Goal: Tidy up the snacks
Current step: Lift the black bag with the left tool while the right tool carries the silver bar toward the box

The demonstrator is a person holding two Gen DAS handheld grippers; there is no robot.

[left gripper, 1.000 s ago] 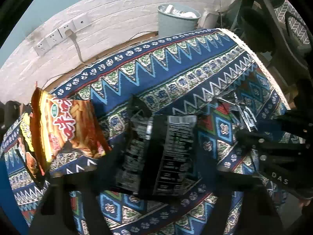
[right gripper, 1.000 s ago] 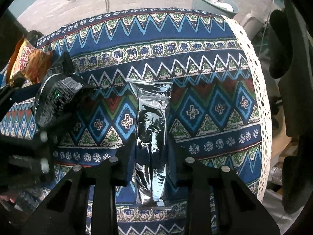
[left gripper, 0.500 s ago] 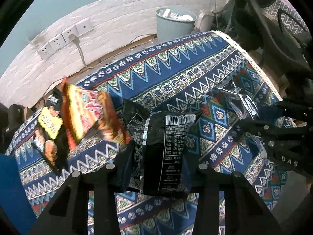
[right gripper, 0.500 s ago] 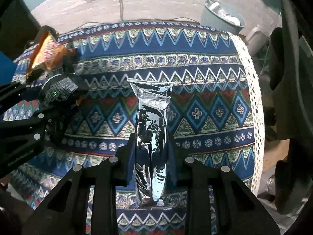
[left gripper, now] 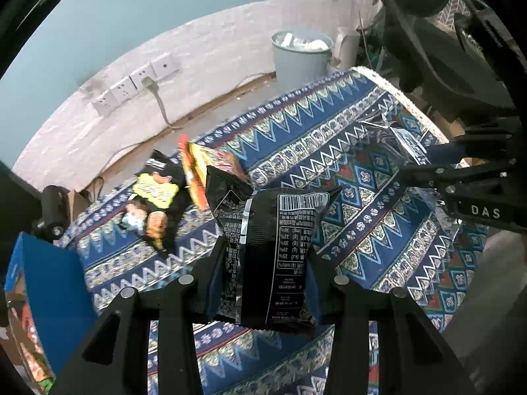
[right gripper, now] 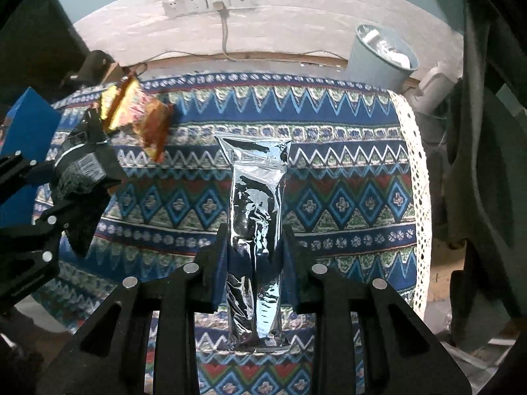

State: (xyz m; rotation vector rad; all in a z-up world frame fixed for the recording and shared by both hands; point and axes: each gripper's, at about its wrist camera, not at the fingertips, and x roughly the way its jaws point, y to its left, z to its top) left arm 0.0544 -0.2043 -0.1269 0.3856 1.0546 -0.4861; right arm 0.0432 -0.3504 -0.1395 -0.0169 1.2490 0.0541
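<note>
- A patterned tablecloth (left gripper: 329, 138) fills the middle of both views; a blue box (left gripper: 49, 283) stands at the left view's lower left edge.
- Orange and yellow-black snack bags (left gripper: 158, 197) lie left of centre.
- My left gripper (left gripper: 263, 263) pinches a black snack packet (left gripper: 280, 247), bottom centre.
- My right gripper (right gripper: 255, 253) pinches a silver foil packet (right gripper: 257, 217), bottom centre.
- I judge both packets are mid-carry; next, take them towards the box.

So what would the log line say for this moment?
left gripper: shut on black packet | right gripper: shut on silver packet | both above tablecloth
</note>
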